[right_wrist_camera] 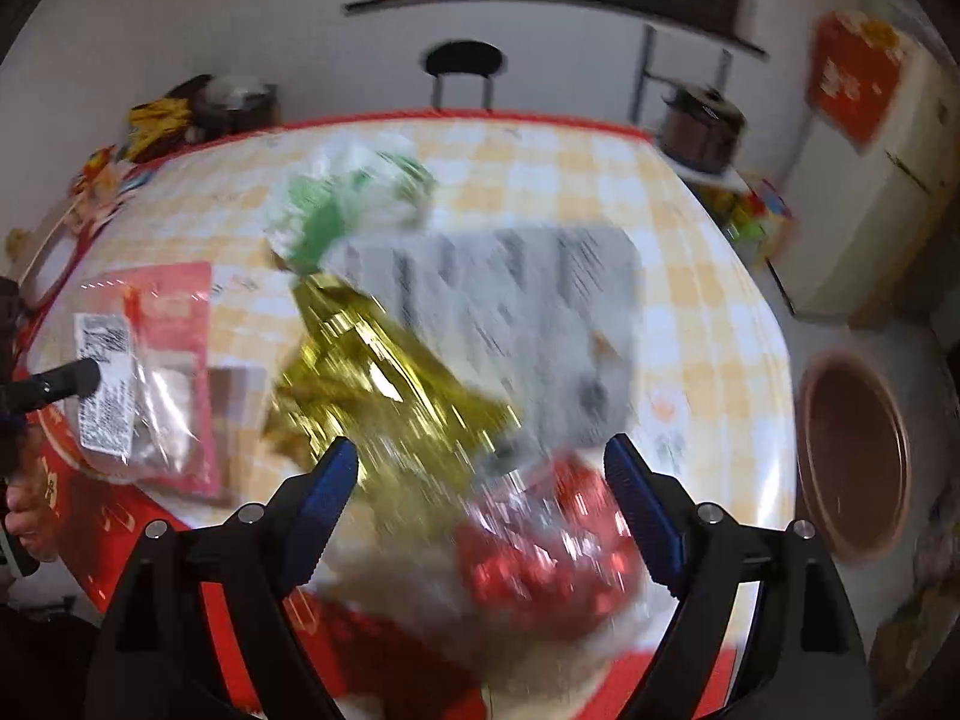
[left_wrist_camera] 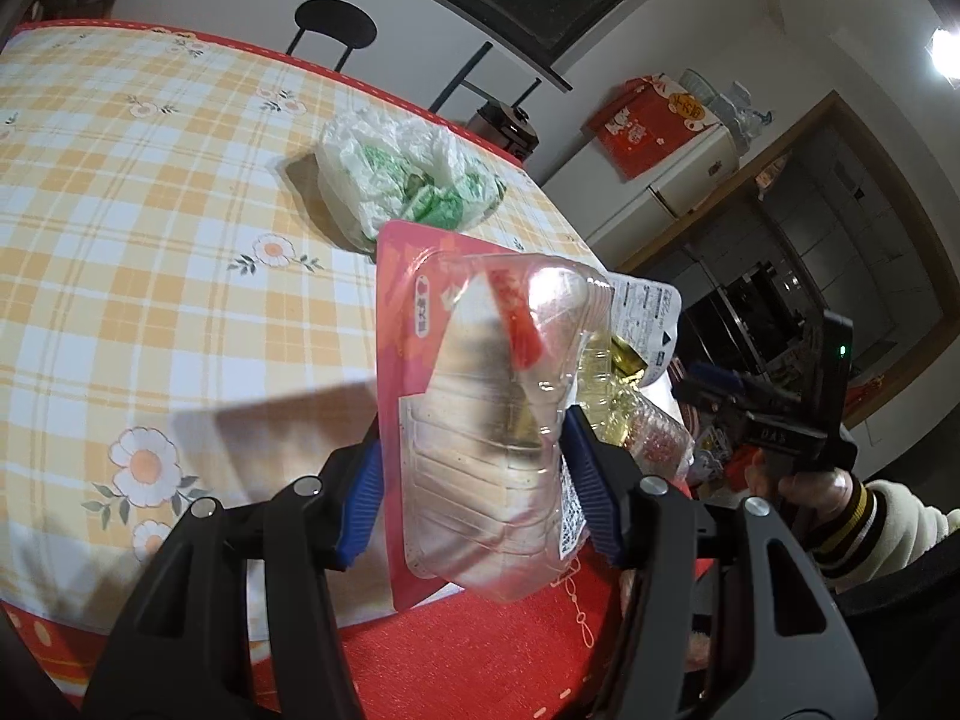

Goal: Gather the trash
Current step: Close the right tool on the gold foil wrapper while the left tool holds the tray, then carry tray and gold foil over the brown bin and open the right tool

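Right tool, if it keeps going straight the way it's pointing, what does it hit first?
Probably the clear wrapper with gold and red foil, lying blurred between the open right tool's fingers, with the table under it. Depth is unclear.

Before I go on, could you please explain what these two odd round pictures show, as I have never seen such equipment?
No robot here: a person holds a hand-held two-finger gripper in each hand, each with a fisheye camera looking along its blue-padded fingers. The left view shows the left gripper clamped on a clear plastic blister pack with a pink card backing, lifted above the yellow checked flowered tablecloth. A crumpled white and green plastic bag lies further back. The blurred right view shows the right gripper open, with gold and red shiny wrappers between its fingers.
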